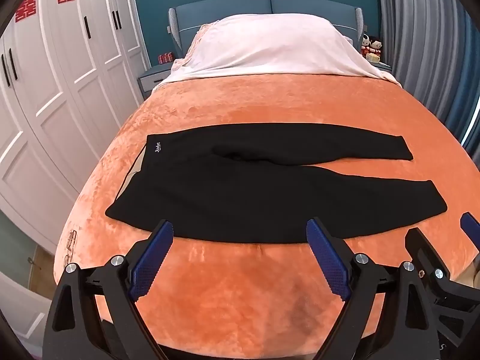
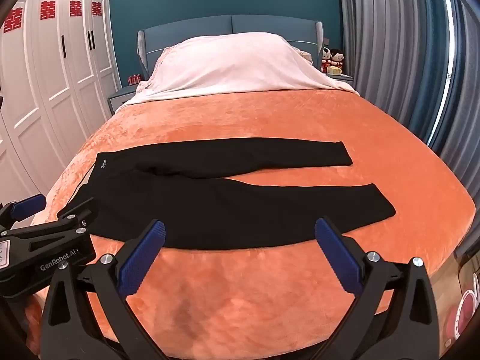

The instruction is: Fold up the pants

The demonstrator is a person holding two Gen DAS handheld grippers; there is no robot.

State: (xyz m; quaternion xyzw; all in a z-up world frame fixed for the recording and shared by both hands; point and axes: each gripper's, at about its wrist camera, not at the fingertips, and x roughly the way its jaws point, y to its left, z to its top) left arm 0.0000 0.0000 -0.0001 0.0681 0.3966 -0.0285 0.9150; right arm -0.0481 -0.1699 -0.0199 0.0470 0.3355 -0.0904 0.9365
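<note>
Lying flat across the middle of both frames, the black pants (image 1: 240, 192) are spread on the orange blanket (image 1: 255, 102), waistband at the left of the picture, the two legs running to the right and parting in a narrow V. Laid out like this, nothing is folded yet, and the smooth spread looks meant to give clean edges to pinch.

Both tools hang low in the lower part of their views, over bare blanket just short of the near leg's hem edge. The left gripper (image 1: 240, 237) has its blue pads (image 1: 150, 264) spread wide, holding nothing; the right gripper (image 2: 240, 237) is likewise released and empty. Each appears at the edge of the other's view, so they sit side by side.

My reading is that the jaws are parted in readiness for a first grasp, probably to bring one leg over the other. The white pillow cover (image 1: 270, 45) sits in the upper centre, well apart from the work.
</note>
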